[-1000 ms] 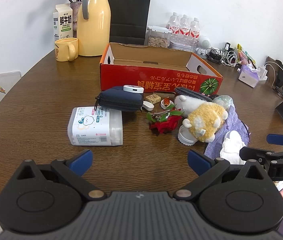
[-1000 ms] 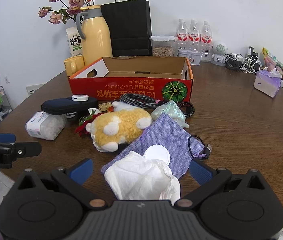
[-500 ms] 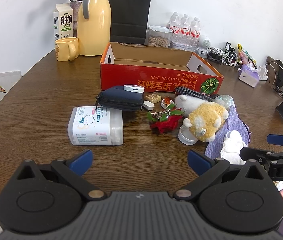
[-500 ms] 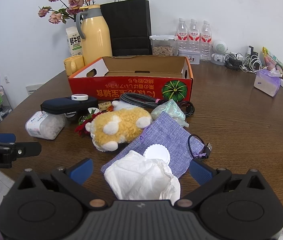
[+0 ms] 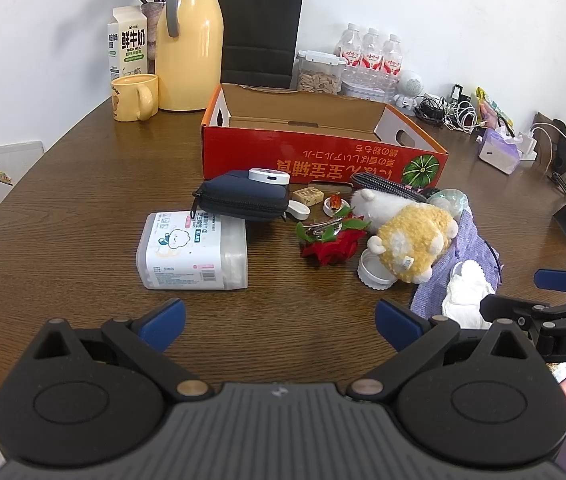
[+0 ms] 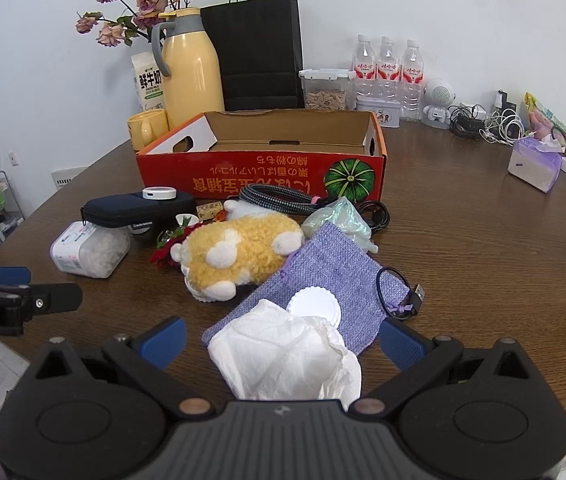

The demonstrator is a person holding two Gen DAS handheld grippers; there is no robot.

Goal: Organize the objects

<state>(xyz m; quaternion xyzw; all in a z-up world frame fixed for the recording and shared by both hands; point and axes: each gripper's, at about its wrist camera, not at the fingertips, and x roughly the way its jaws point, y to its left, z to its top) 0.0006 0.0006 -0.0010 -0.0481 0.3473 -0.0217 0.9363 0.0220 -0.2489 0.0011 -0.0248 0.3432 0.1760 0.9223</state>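
Before the open red cardboard box [image 5: 323, 160], seemingly empty, all loose items lay on the brown wooden surface [image 5: 83, 208]: wipes pack [image 5: 193, 254], yellow plush toy [image 6: 239, 248], crumpled white tissue [image 6: 287, 360]. Left tool [image 5: 279, 320] and right tool [image 6: 281, 336] gaped, holding nothing. Sorting apparently unstarted.

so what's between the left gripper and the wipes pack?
Nothing. In the left wrist view, only bare wooden table lies between the open left gripper and the wipes pack.
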